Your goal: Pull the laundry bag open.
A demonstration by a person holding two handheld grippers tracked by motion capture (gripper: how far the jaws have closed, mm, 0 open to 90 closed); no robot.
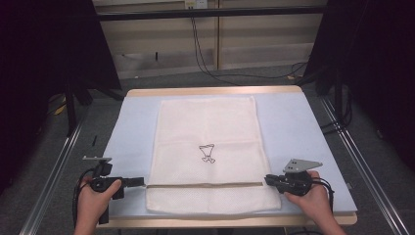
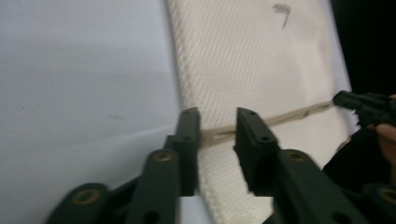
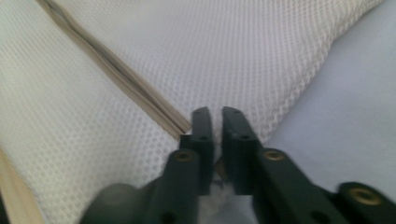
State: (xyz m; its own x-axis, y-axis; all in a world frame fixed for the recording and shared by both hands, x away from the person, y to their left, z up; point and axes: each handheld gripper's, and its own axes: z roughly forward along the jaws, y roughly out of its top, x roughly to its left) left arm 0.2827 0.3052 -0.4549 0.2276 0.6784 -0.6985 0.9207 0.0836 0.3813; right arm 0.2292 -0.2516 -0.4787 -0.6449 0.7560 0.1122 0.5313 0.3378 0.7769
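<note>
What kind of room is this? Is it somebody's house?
Probably not a house; it looks like a lab or test room. Black curtains hang at the sides, cables trail on the floor, and metal rails flank the table.

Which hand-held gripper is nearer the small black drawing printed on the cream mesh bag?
Right, slightly. The right hand-held gripper sits at the cream mesh bag's right edge, below-right of the small black drawing; the left hand-held gripper sits at the left edge, farther off.
</note>
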